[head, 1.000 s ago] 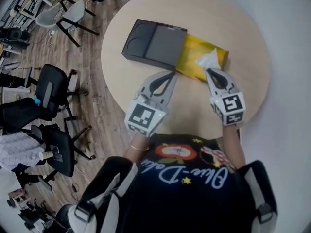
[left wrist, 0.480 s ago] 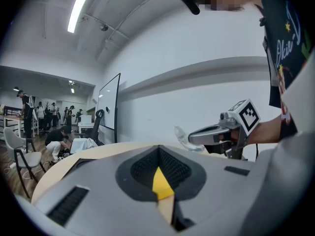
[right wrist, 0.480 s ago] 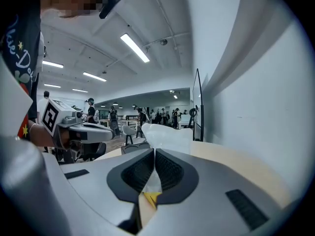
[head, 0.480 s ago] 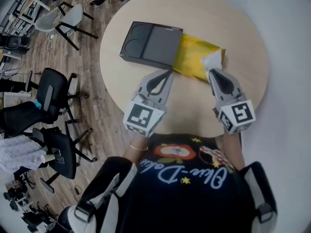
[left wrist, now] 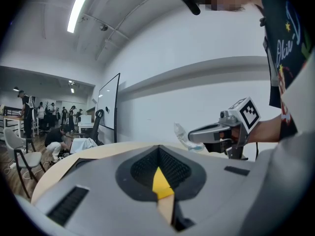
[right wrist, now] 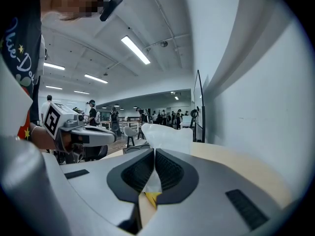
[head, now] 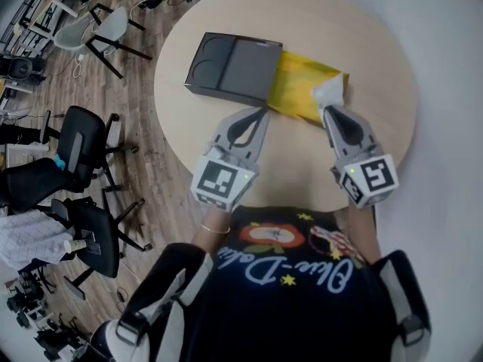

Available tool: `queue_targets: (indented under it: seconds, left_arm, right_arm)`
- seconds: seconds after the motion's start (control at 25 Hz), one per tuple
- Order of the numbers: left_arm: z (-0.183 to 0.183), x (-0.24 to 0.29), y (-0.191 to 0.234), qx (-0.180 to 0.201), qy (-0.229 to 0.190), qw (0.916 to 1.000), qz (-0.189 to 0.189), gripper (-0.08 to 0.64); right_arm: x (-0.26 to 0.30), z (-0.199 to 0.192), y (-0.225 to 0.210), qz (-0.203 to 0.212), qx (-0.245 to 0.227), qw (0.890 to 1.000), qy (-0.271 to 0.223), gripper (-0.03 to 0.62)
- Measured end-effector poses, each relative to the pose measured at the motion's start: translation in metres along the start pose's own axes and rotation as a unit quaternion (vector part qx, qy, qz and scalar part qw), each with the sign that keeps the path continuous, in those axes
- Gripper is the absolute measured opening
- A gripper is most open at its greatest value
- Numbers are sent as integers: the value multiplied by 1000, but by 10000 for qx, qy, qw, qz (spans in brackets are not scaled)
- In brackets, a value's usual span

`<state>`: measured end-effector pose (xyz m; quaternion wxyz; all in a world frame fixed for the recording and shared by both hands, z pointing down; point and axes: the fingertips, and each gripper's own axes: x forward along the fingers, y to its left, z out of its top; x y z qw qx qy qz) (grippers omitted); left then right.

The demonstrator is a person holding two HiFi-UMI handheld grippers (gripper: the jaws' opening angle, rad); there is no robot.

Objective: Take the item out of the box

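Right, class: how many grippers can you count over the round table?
2. The left gripper, jaws together, points at the near edge of the dark box; the right gripper pinches the white wrapper at the end of the yellow package.

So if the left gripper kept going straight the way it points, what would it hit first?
Most likely the yellow packet, right where it leaves the dark box; the left gripper looks almost on it, though depth is unclear.

box [head: 234,68] on table [head: 355,29], item [head: 302,89] at its right
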<state>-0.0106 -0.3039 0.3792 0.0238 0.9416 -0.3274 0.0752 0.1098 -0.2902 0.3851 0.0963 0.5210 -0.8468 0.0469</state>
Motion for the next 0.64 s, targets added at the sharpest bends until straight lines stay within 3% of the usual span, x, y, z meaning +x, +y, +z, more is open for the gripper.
queue_targets:
  seconds: [0.64]
  left_arm:
    - [-8,0,-2,147,124,9998,-80,-14]
  right_arm:
    - [2,-2,5,147,3,9999,22,9]
